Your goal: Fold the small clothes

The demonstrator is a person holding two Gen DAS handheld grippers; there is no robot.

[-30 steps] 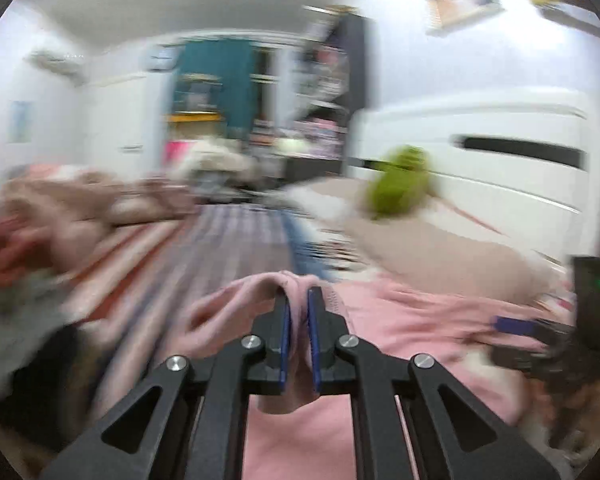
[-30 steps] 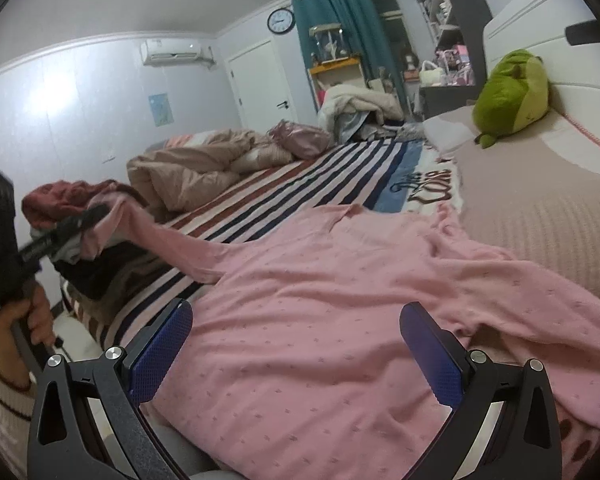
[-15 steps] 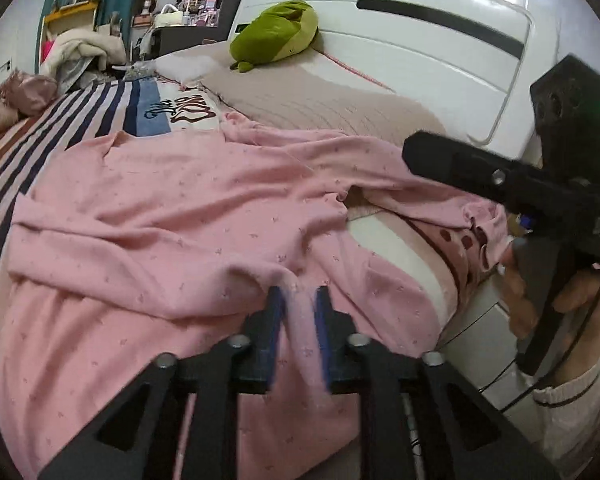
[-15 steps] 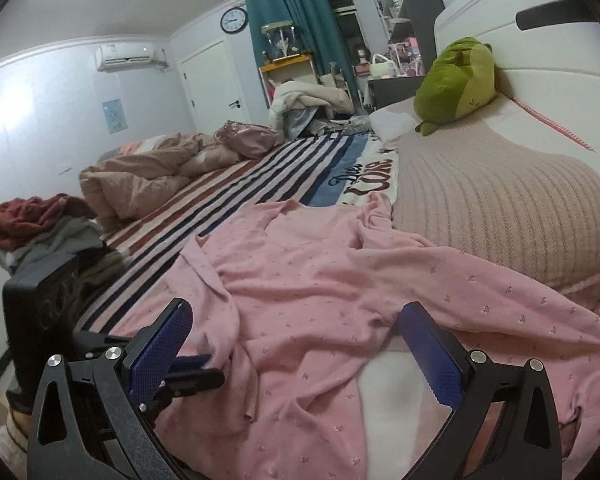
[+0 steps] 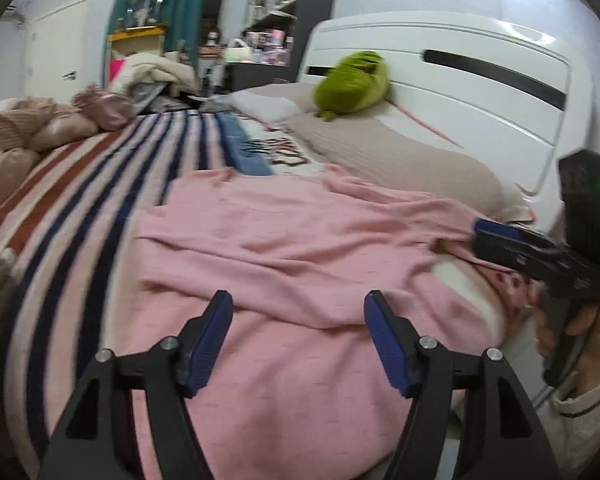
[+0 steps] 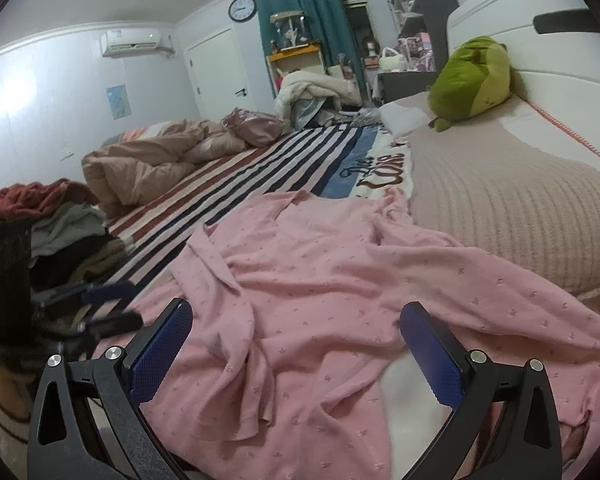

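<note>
Left wrist view: the left gripper (image 5: 298, 336) hangs with fingers spread wide over a pink garment (image 5: 300, 248) rumpled across the striped bedspread (image 5: 100, 184). Right wrist view: the right gripper (image 6: 296, 344), fingers likewise apart and empty, faces the garment's folded sleeve (image 6: 236, 300).

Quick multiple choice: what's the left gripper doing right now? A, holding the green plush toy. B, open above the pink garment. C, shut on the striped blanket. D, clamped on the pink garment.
B: the left gripper has its blue pads spread wide with nothing between them, above the pink garment.
</note>
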